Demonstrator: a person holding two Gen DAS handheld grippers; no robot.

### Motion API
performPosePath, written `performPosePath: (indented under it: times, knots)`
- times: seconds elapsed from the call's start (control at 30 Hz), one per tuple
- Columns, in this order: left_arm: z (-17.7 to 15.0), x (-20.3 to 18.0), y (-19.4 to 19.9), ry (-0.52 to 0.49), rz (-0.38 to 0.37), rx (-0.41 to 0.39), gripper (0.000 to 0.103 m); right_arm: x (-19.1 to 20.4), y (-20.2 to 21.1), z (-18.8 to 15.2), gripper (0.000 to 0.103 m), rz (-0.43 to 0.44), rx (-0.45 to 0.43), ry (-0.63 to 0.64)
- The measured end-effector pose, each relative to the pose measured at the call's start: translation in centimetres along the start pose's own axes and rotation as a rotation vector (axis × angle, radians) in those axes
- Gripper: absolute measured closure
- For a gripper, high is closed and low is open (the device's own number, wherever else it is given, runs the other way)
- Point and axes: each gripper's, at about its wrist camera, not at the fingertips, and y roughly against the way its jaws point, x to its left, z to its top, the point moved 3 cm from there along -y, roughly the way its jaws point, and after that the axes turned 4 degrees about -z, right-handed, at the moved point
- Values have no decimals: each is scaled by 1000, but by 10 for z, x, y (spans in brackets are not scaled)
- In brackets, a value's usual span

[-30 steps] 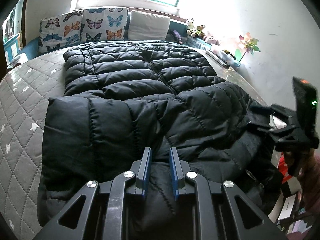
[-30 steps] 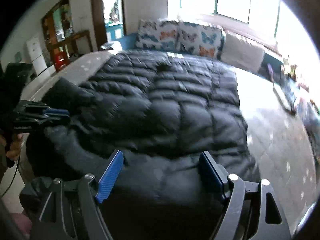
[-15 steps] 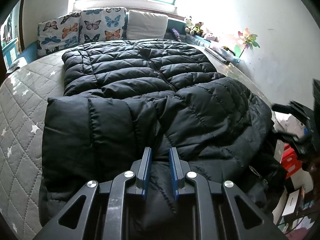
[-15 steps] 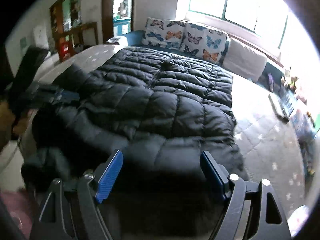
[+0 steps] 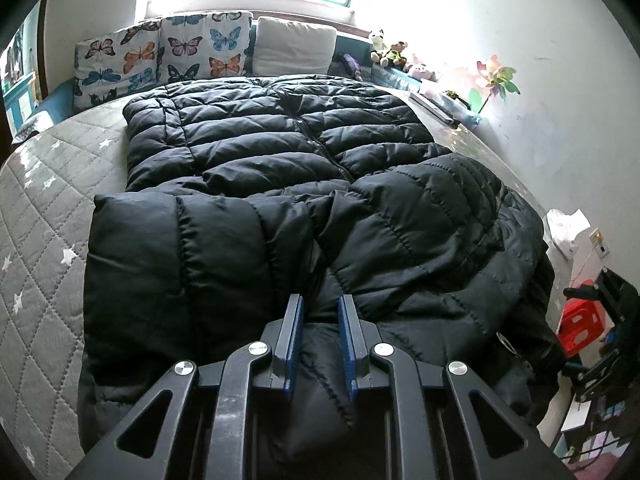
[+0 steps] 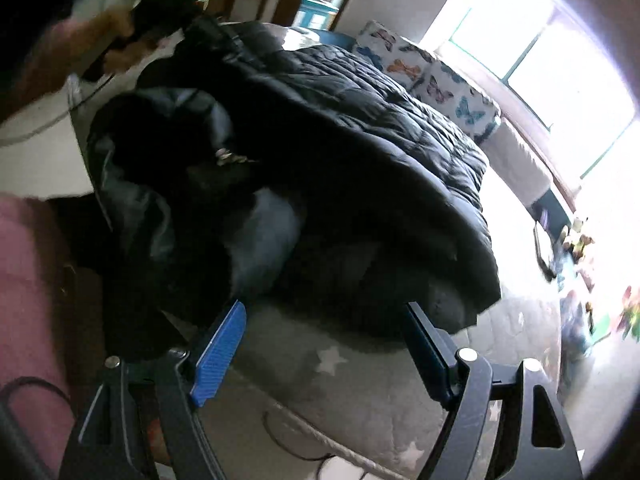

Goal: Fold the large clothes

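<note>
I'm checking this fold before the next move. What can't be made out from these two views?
- Left wrist view: the left gripper pinches the black quilted puffer jacket; the grasped part is hidden by its own folds.
- Same view: the right gripper is cut off at the edge.
- Right wrist view: motion blur smears the jacket's dark underside; the open right gripper holds nothing.

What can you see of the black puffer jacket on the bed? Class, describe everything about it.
The black puffer jacket is a large quilted, slightly shiny padded coat with a front zipper running down its middle. It lies spread on the grey star-quilted mattress, its far end toward the butterfly cushions. The near part is folded back over itself, and one edge hangs off the bed. The left claw pinches a fold of it; the right claw is open, apart from it.
</note>
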Motion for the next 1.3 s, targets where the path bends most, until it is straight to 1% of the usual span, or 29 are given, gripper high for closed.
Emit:
performPosePath:
  times: [0.07,0.17,0.23,0.3,0.37,0.5,0.57,0.6,0.63,0.67,0.7,0.73,0.77,0.8,0.87,0.97,1.0,1.1,1.17,1.23,1.3]
  knots:
    - [1,1,0,6,-3,4,82,4,0,-2,16,-17,-8,40]
    - [2,1,0,6,-4,5,82,6,-2,-9,16,13,18,68]
    - [2,1,0,6,-3,5,82,11,-3,-14,16,-7,17,92]
    - [3,2,-1,4,-4,5,82,13,-2,-10,16,-31,-17,92]
    - [3,1,0,9,-5,8,82,17,-4,-4,16,-10,-43,81]
    - [3,1,0,4,-5,11,82,31,-10,9,16,-24,-115,147]
    - [3,1,0,3,-7,9,82,35,-12,19,17,-19,-129,158]
    - [3,1,-1,3,-8,7,82,35,-14,22,19,-10,-136,158]
    - [2,1,0,-1,-10,5,82,37,-16,27,26,4,-139,154]
    - [3,1,0,-4,-11,5,82,37,-19,32,36,33,-135,140]
    - [3,2,0,-6,-13,6,82,35,-22,36,40,52,-126,115]
    - [3,2,0,-7,-16,8,82,35,-23,38,48,58,-119,93]
    - [4,2,0,-10,-19,13,82,32,-22,42,56,86,-111,56]
    - [4,3,1,-12,-22,19,82,26,-19,45,58,112,-106,12]
    - [4,2,4,-20,-28,28,82,8,-10,52,67,153,-118,-90]
    - [6,-2,6,-61,-21,41,82,-18,5,64,73,194,-150,-222]
    - [6,-3,7,-73,-16,46,82,-24,9,69,73,200,-162,-251]
    - [6,-4,11,-80,-27,64,81,-33,15,81,75,202,-195,-290]
    - [8,1,16,-61,-60,83,81,-37,16,86,75,203,-211,-303]
    - [12,7,27,-7,-130,99,81,-39,18,89,76,198,-225,-311]
    - [22,13,42,9,-177,87,81,-41,17,85,76,198,-236,-331]
